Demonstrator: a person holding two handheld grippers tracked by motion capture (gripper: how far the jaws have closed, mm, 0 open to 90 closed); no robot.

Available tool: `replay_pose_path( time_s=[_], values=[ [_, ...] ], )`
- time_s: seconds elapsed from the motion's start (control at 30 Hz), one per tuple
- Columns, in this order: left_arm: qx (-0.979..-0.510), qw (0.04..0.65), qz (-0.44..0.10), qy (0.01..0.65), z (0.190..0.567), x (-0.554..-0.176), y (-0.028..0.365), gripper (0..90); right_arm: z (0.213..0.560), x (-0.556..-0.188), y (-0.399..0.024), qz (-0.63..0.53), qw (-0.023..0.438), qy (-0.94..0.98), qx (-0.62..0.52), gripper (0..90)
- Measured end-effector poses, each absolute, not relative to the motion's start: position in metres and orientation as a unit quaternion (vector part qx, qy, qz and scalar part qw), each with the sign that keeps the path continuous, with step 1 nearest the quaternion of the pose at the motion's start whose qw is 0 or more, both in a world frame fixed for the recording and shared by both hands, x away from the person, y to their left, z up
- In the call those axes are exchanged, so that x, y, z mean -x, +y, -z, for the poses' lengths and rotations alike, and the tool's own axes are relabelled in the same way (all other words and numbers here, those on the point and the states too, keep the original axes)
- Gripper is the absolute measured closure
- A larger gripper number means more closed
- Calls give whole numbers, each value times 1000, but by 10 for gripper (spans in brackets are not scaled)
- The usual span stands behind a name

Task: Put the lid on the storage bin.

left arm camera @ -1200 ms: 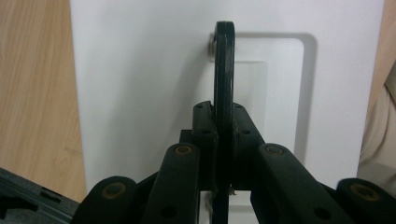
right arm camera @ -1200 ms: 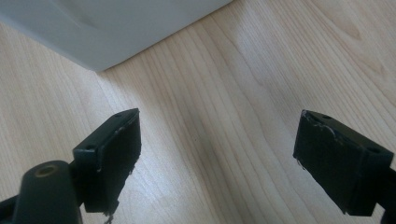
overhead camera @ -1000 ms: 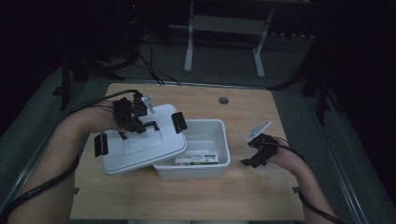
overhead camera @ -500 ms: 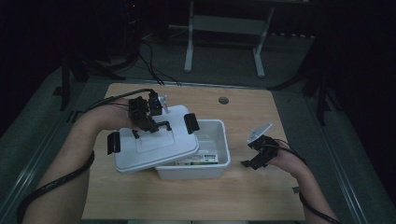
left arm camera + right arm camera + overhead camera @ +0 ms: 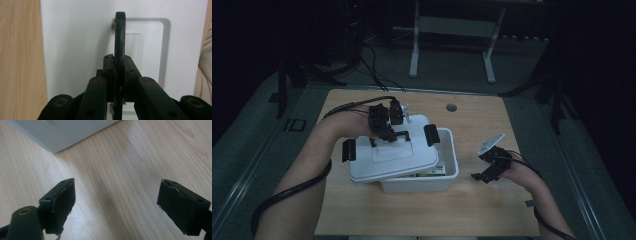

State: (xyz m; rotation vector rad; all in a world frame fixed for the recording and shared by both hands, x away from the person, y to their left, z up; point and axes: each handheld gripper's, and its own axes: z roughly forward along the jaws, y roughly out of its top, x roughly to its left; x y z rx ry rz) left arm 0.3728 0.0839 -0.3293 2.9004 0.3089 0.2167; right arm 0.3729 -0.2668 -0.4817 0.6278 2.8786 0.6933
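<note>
— Jaws of the left gripper (image 5: 119,75) first: how do they stand?

— Pressed together on the black handle (image 5: 120,40) of the white lid (image 5: 392,152). In the left gripper view the handle stands edge-on between the two black pads, running straight up toward 12 o'clock, with the lid's recessed panel behind it.

— And the lid itself, where is it?

— From the high view it sits tilted over the white box (image 5: 447,167), covering the box's 9 o'clock part and overhanging past that side. The 3 o'clock end of the box is uncovered. A black latch (image 5: 431,135) shows at the lid's 3 o'clock end and another at its 9 o'clock end. Whether the lid touches the box rim or hangs just above it, I cannot tell.

— Anything inside the box?

— Something with green and white print shows under the lid's edge; too small to name.

— The right gripper (image 5: 117,202)?

— Wide open, holding nothing. Its own view shows bare wood of the table (image 5: 140,160) between the jaws, and a corner of the box at about 11 o'clock. In the high view it sits at the box's 3 o'clock, near but apart from it, low over the tabletop

— The box on the table?

— Near the middle of the wooden top
</note>
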Motion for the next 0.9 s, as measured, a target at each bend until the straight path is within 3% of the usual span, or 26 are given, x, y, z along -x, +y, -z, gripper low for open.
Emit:
replay_pose_path(
  time_s=[0.9],
  values=[
    [-990, 118, -64, 46, 341, -381, 18, 837, 482, -370, -274, -232, 57, 949, -208, 145]
  ],
)
